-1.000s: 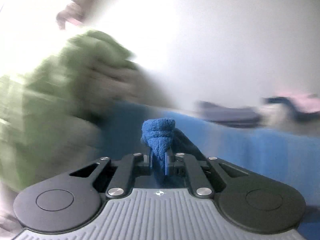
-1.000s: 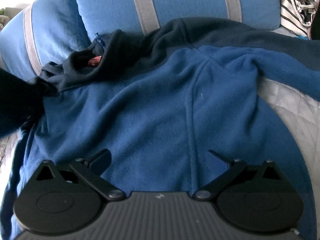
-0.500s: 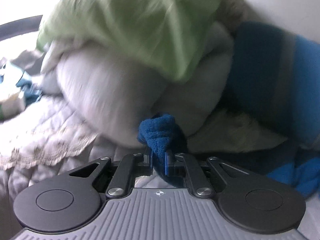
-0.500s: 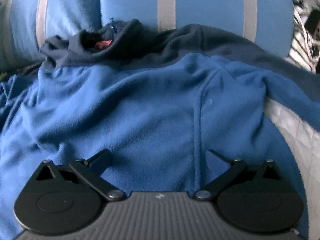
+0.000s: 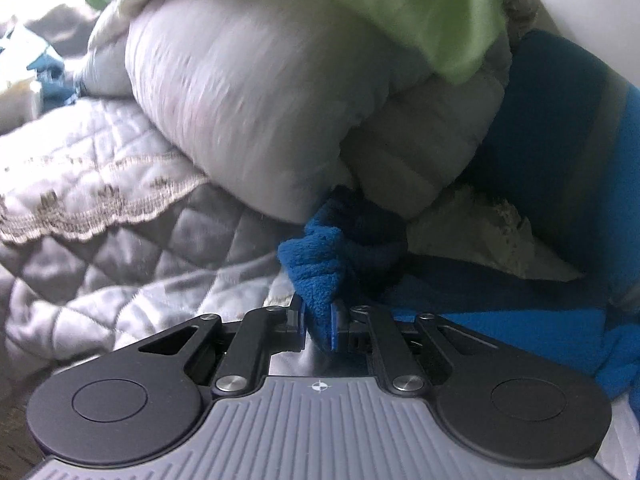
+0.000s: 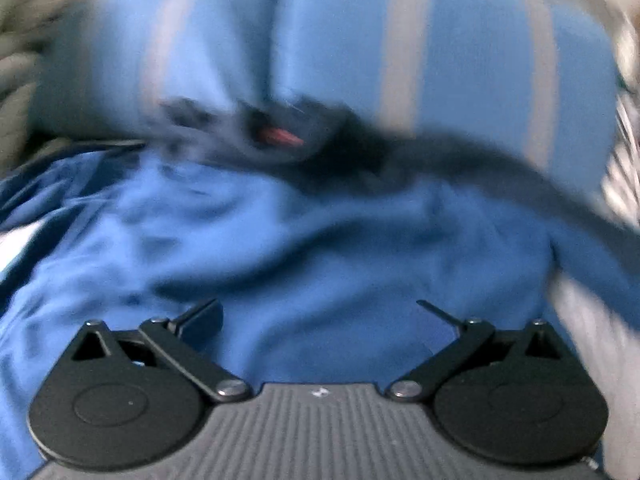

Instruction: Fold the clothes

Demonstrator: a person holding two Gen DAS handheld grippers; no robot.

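Note:
A blue fleece jacket [image 6: 320,240] lies spread on the bed, its dark navy collar [image 6: 304,136] with a red tag resting against the pillows. My right gripper [image 6: 316,306] hovers over the jacket's body, wide open with nothing between its fingers; this view is motion-blurred. In the left wrist view, a bunched corner of the fleece [image 5: 316,272] sticks up between the pads of my left gripper [image 5: 320,320]. Its jaws are just starting to open, with the pads still on the fabric. That gripper is low over the bedspread, close to a rolled duvet.
A thick grey rolled duvet [image 5: 240,100] with a light green cloth [image 5: 420,8] on top fills the space ahead of the left gripper. A quilted grey bedspread [image 5: 120,260] with lace trim lies to the left. Blue grey-striped pillows [image 6: 460,40] stand behind the jacket.
The left gripper dropped from in front of the wall to the bedspread beside the duvet, carrying the fleece corner. The right gripper rolled and shifted, so the collar now sits mid-frame.

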